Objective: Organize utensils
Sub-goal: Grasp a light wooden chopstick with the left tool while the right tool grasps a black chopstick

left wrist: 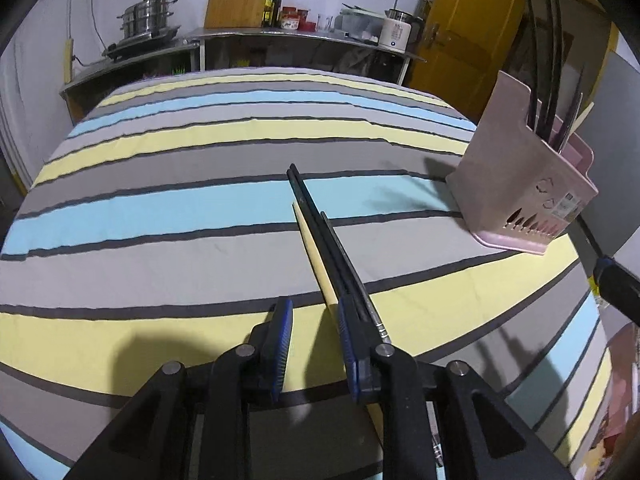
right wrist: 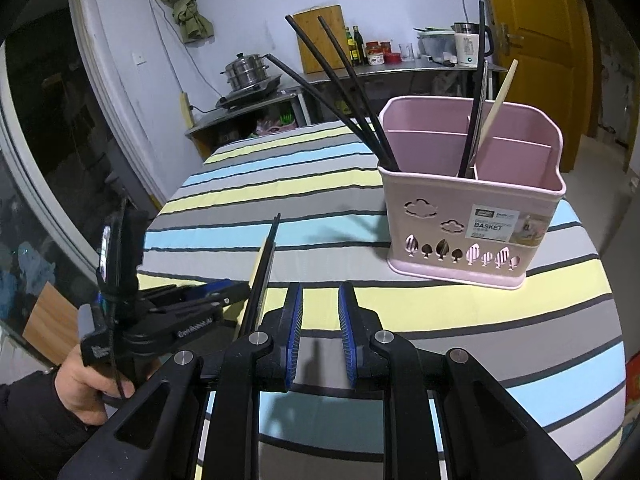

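Note:
Two black chopsticks (left wrist: 320, 224) and a pale wooden one (left wrist: 312, 248) lie together on the striped tablecloth (left wrist: 180, 216). My left gripper (left wrist: 314, 336) hangs at their near ends with its jaws open. The wooden stick runs in beside the right pad, and the black ones pass along that finger's outer side. No pad presses on them. The right wrist view shows the same sticks (right wrist: 262, 268) beside the left gripper (right wrist: 228, 296). My right gripper (right wrist: 320, 332) is open and empty, low over the cloth. Ahead of it the pink basket (right wrist: 472, 216) holds black chopsticks (right wrist: 344, 92) and a wooden one (right wrist: 500, 96).
The basket (left wrist: 520, 184) stands near the table's right edge. A person's hand (right wrist: 92, 380) holds the left gripper at the table's left edge. Behind the table a steel counter (left wrist: 280, 34) carries a steamer pot (left wrist: 146, 20), a cutting board, bottles and a kettle. A yellow door (left wrist: 472, 28) is at the back right.

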Available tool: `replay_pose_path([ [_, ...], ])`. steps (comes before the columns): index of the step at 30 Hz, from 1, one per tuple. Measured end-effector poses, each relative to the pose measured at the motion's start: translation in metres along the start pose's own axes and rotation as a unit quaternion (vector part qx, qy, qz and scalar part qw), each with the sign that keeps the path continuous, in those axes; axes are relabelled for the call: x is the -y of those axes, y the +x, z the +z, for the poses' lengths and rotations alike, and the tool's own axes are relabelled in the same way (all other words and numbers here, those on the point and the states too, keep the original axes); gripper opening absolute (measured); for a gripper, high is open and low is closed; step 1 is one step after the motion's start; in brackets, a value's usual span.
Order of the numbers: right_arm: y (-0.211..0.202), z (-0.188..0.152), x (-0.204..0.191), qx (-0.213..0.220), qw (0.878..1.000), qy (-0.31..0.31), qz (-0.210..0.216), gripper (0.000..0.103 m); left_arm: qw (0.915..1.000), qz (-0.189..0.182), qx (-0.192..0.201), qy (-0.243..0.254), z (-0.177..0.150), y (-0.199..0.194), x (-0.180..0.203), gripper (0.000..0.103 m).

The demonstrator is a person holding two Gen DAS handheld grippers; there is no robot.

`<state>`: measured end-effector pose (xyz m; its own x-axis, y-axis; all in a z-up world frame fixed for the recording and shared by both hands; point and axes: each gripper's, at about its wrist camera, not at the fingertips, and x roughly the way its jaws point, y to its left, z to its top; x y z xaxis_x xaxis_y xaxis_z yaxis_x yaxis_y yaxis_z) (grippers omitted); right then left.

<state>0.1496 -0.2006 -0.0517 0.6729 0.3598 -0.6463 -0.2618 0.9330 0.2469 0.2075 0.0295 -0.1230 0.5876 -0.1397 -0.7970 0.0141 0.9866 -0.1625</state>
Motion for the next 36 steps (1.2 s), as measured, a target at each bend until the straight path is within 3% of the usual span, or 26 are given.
replay_pose_path([
  [13, 0.006, 0.001, 0.002, -0.004, 1.0, 0.003, 0.004, 0.019, 0.9997, 0.022, 0.014, 0.0, -0.006, 0.0, 0.005, 0.037],
  [19, 0.008, 0.002, 0.0, -0.006, 1.0, 0.0, 0.005, 0.019, 0.9977, 0.054, 0.016, 0.039, -0.008, 0.004, 0.018, 0.041],
  [21, 0.01, 0.002, 0.0, -0.008, 1.0, -0.001, 0.006, 0.019, 0.998, 0.052, 0.012, 0.035, -0.009, 0.003, 0.015, 0.037],
  [23, 0.013, 0.001, 0.0, -0.011, 1.0, -0.002, 0.006, 0.019, 0.9977, 0.059, 0.009, 0.032, -0.01, -0.001, 0.01, 0.02],
  [25, 0.019, 0.001, -0.001, -0.016, 1.0, -0.003, 0.008, 0.019, 0.9978, 0.061, 0.005, 0.024, -0.011, -0.004, 0.001, 0.01],
  [36, 0.098, 0.004, -0.03, -0.073, 0.996, -0.029, 0.036, 0.019, 0.9993, 0.019, -0.006, -0.03, -0.012, -0.015, -0.041, 0.009],
])
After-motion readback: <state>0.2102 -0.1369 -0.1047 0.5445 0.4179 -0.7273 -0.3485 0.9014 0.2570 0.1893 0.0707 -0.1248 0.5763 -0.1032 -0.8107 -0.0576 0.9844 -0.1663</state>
